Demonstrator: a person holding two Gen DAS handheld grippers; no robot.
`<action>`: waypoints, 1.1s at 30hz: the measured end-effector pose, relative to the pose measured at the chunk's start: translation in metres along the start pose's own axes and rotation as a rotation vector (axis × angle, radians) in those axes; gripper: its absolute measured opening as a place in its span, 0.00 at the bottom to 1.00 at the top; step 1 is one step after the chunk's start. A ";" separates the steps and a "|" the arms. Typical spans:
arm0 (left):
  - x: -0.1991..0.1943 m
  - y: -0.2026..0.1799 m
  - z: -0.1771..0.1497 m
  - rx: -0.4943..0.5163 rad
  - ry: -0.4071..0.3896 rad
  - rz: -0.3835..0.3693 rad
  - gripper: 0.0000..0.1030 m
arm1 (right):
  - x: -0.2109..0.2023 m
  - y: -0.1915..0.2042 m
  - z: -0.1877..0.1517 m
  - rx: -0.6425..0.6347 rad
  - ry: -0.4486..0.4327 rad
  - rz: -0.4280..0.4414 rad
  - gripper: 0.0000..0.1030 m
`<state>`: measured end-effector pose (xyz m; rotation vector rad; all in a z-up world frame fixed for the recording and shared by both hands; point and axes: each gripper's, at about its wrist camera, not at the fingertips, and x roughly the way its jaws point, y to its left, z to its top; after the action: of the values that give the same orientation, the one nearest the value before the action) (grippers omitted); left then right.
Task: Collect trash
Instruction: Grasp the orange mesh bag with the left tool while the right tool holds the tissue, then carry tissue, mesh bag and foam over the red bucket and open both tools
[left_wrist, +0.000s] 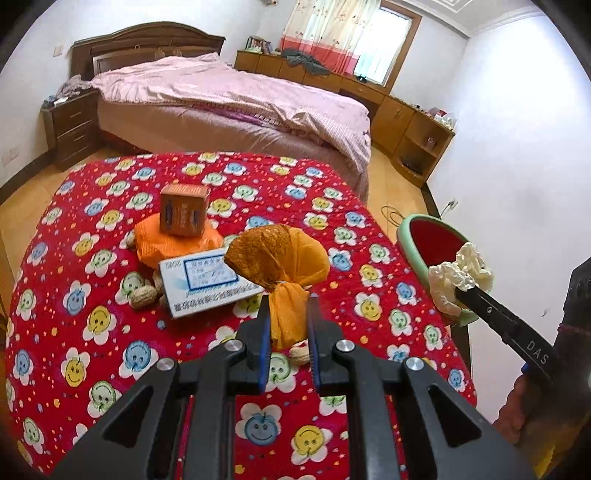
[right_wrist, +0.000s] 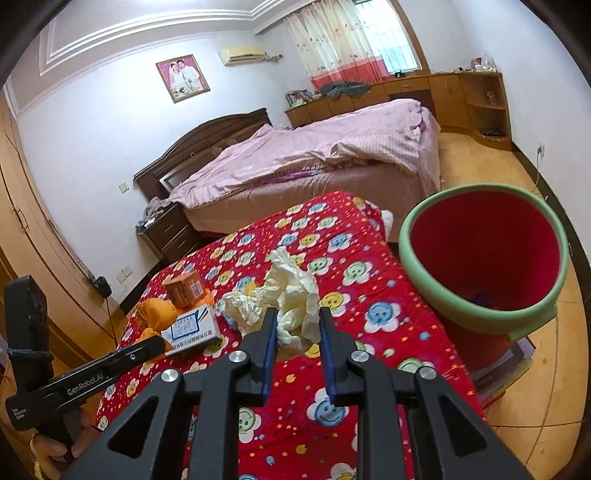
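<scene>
Both grippers loaded, carry-to-bin step.

My left gripper (left_wrist: 287, 325) clamps the orange wrapper (left_wrist: 284, 258) above the table (left_wrist: 110, 332); my right gripper (right_wrist: 297, 328) pinches the crumpled tissue (right_wrist: 291, 295) near the bin (right_wrist: 480, 314). Next, I judge: position the tissue over the bin opening, then release.

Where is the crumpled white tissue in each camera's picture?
Left wrist view: the crumpled white tissue is at the right edge, pinched by the right gripper in front of the green-rimmed red bin.
Right wrist view: the tissue sits centre frame, between the right gripper's fingers, above the red flowered cloth.
Shared landmark: the green-rimmed red bin, right of the table in both.
</scene>
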<state>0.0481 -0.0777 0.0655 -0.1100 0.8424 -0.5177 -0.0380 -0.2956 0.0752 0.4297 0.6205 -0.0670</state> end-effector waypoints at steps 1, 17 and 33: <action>0.000 -0.002 0.002 0.002 -0.003 -0.002 0.16 | -0.002 -0.001 0.002 0.001 -0.005 -0.003 0.22; 0.007 -0.048 0.029 0.079 -0.030 -0.039 0.16 | -0.033 -0.039 0.029 0.037 -0.091 -0.091 0.22; 0.039 -0.097 0.044 0.171 0.006 -0.096 0.16 | -0.041 -0.079 0.044 0.085 -0.129 -0.176 0.22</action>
<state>0.0637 -0.1854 0.0970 0.0076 0.7978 -0.6781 -0.0624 -0.3888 0.1020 0.4486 0.5288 -0.2876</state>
